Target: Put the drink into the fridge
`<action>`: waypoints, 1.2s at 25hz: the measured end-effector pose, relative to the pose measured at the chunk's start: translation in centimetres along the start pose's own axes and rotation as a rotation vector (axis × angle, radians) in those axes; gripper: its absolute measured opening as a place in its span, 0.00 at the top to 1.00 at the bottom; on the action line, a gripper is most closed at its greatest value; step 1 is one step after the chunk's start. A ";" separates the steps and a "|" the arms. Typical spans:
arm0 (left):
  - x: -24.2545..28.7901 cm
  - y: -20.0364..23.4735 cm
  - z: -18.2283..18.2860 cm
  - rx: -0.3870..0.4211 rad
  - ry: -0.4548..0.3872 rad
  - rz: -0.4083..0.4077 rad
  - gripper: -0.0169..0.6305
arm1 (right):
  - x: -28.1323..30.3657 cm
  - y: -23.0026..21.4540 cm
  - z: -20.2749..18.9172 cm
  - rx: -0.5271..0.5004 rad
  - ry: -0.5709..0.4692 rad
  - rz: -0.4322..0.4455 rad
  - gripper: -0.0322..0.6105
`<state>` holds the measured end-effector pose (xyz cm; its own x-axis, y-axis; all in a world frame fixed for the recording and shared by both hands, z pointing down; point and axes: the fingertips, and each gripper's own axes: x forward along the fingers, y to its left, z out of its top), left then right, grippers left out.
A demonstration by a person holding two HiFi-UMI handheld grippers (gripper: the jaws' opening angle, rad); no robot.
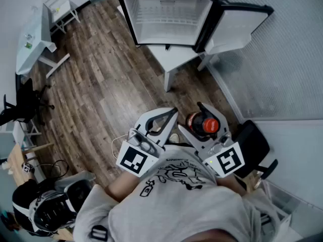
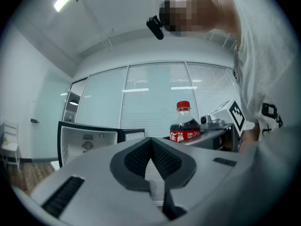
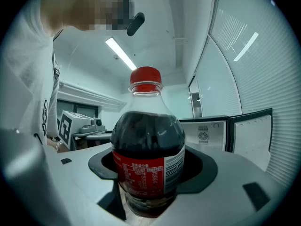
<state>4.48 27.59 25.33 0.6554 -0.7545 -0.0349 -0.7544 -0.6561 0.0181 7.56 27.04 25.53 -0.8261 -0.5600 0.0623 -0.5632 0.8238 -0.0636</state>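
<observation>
Looks steeply down from the head, over the person's shirt (image 1: 174, 198), onto the left gripper (image 1: 169, 117) and right gripper (image 1: 202, 115) close below and the open fridge (image 1: 166, 15) farther ahead on the wooden floor (image 1: 101, 84). Rides the left gripper, facing level along its fingers (image 2: 136, 161), very near, with fridge at left and cola bottle (image 2: 184, 126) at right. Rides the right gripper, level too, lens almost against the bottle; shares the fridge and the other gripper's marker cube (image 3: 66, 124).

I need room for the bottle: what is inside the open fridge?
The fridge shows bare white walls and a shelf with nothing visible on it. The pockets of its door are too small to check.
</observation>
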 end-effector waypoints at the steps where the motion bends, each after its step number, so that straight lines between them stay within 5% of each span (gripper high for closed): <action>1: -0.2 0.1 0.2 -0.007 -0.006 0.003 0.97 | 0.1 0.2 0.0 0.001 -0.002 -0.002 0.44; 30: -5.0 6.7 -1.0 -0.045 0.004 -0.013 0.97 | 6.2 3.0 0.1 0.012 -0.021 -0.029 0.44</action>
<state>-3.82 26.94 26.59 0.6653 -0.7459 -0.0313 -0.7435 -0.6658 0.0625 0.76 25.99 25.60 -0.8095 -0.5855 0.0436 -0.5871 0.8061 -0.0745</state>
